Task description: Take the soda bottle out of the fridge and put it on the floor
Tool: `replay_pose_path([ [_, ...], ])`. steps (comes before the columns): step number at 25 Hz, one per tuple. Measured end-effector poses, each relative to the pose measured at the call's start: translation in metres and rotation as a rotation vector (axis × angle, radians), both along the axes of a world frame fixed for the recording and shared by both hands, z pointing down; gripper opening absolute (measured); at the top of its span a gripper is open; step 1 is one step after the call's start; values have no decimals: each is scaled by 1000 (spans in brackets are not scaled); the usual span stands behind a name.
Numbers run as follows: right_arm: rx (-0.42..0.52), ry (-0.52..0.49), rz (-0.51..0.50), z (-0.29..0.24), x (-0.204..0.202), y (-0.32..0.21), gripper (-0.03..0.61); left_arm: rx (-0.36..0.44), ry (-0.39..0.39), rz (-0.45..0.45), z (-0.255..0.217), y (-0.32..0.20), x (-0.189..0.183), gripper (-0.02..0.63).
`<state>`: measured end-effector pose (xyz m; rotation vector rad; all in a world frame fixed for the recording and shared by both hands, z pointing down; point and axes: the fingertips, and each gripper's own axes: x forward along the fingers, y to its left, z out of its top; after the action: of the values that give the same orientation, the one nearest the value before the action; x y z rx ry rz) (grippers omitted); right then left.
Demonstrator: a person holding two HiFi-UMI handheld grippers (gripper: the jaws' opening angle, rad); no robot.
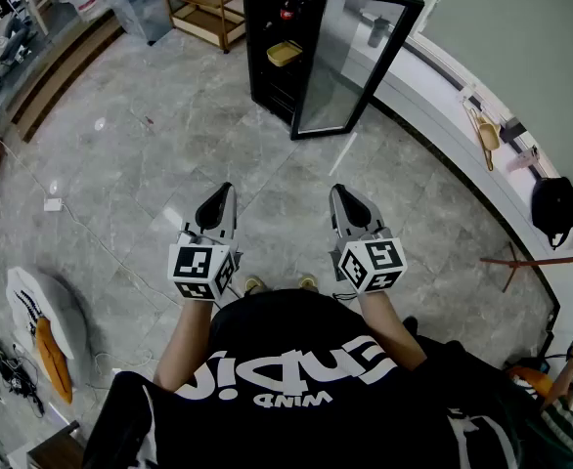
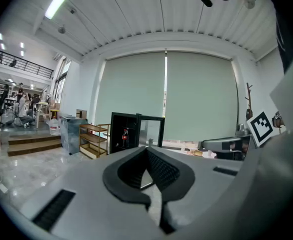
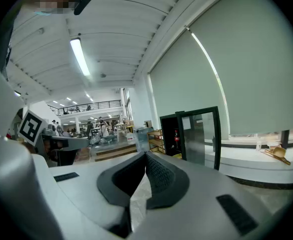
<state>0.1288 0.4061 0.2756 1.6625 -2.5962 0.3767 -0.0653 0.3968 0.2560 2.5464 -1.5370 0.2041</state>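
The black fridge (image 1: 272,27) stands across the grey floor, its glass door (image 1: 353,62) swung open. Inside on an upper shelf is the soda bottle (image 1: 286,6), dark with red on it; it also shows small in the left gripper view as the bottle (image 2: 125,135) and in the right gripper view as the bottle (image 3: 176,136). My left gripper (image 1: 225,191) and right gripper (image 1: 337,193) are held side by side in front of me, far short of the fridge. Both point toward it, nearly level. Each is shut with nothing between its jaws, tips meeting in both gripper views (image 2: 147,150) (image 3: 146,156).
A wooden shelf unit (image 1: 203,3) stands left of the fridge, with a yellow tray (image 1: 285,54) inside the fridge. A curved white ledge (image 1: 443,96) runs along the right wall, with a black bag (image 1: 554,208) beside it. Steps (image 1: 62,62) rise at the far left.
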Motion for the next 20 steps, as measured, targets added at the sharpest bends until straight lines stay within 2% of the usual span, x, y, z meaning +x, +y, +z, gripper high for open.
replay_pose_path([
  [9, -10, -37, 34, 8, -12, -2, 23, 17, 14, 9, -2, -8, -12, 8],
  [14, 2, -7, 49, 10, -34, -4, 23, 25, 14, 43, 1, -12, -24, 8],
  [20, 5, -6, 104, 19, -45, -6, 23, 40, 53, 79, -2, -26, -32, 8],
])
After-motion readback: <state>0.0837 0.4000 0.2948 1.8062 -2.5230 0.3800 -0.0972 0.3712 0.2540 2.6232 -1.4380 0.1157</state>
